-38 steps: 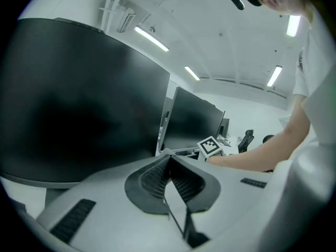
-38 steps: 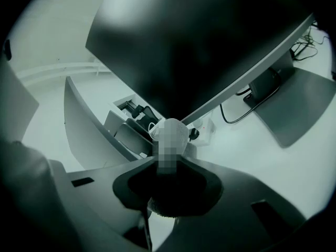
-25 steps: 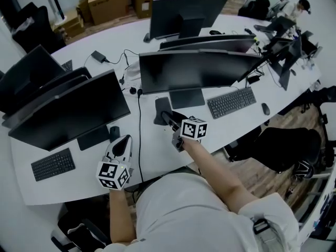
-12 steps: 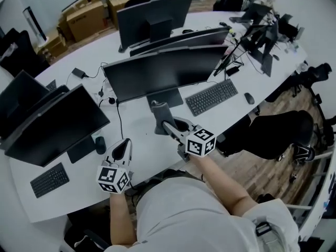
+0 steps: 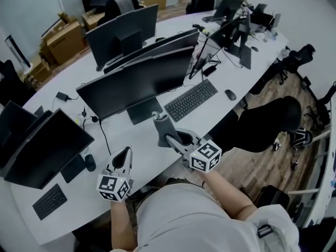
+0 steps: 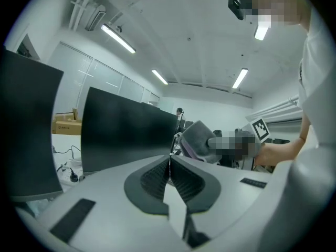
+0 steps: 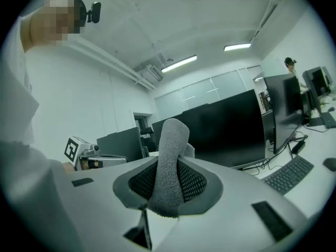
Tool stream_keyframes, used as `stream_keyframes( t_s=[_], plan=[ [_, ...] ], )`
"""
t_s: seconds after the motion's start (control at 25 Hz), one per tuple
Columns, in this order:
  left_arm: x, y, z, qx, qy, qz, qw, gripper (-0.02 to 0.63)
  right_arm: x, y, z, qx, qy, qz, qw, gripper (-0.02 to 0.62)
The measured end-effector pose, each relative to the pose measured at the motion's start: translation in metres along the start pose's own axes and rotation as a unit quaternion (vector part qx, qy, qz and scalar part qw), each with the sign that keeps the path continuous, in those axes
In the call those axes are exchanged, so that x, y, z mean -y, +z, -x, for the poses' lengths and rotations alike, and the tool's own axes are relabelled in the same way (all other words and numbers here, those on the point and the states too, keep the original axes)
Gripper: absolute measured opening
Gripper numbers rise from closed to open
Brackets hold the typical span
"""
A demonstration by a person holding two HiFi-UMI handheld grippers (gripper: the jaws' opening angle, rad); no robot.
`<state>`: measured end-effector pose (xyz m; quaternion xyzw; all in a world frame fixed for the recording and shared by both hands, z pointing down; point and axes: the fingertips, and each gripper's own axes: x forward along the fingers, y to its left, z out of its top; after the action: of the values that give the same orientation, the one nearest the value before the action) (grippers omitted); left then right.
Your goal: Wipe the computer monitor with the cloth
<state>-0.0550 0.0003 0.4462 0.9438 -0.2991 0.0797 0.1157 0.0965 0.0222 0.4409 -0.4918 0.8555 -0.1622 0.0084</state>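
The wide black computer monitor stands on the white desk ahead of me. My right gripper is shut on a grey cloth, held upright just in front of the monitor's stand. In the right gripper view the cloth sticks up between the jaws, with the dark monitor behind it. My left gripper hovers over the desk's near edge, left of the cloth. Its jaws are closed on nothing in the left gripper view, where the left gripper faces the monitor and the cloth.
A keyboard and mouse lie right of the monitor. Another monitor stands at the left with a small keyboard. More monitors stand behind. A black chair sits right of the desk. Cables trail across the desk.
The head view has swung, so the desk and monitors sit further left and up. My right gripper with the cloth has shifted right along the monitor's stand. The left gripper has barely moved.
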Motion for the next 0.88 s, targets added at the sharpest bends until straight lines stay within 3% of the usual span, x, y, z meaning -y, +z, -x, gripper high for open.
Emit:
stream_keyframes(
  t_s=[0.52, 0.88],
  plan=[
    [0.060, 0.000, -0.037, -0.002, -0.054, -0.019, 0.9984, -0.003, 0.013, 0.007, 0.077, 0.023, -0.051, 0.076, 0.995, 0.098],
    [0.091, -0.011, -0.047, -0.017, -0.068, -0.024, 0.9973, -0.003, 0.019, -0.006, 0.098, 0.019, -0.052, 0.061, 0.997, 0.098]
  ],
)
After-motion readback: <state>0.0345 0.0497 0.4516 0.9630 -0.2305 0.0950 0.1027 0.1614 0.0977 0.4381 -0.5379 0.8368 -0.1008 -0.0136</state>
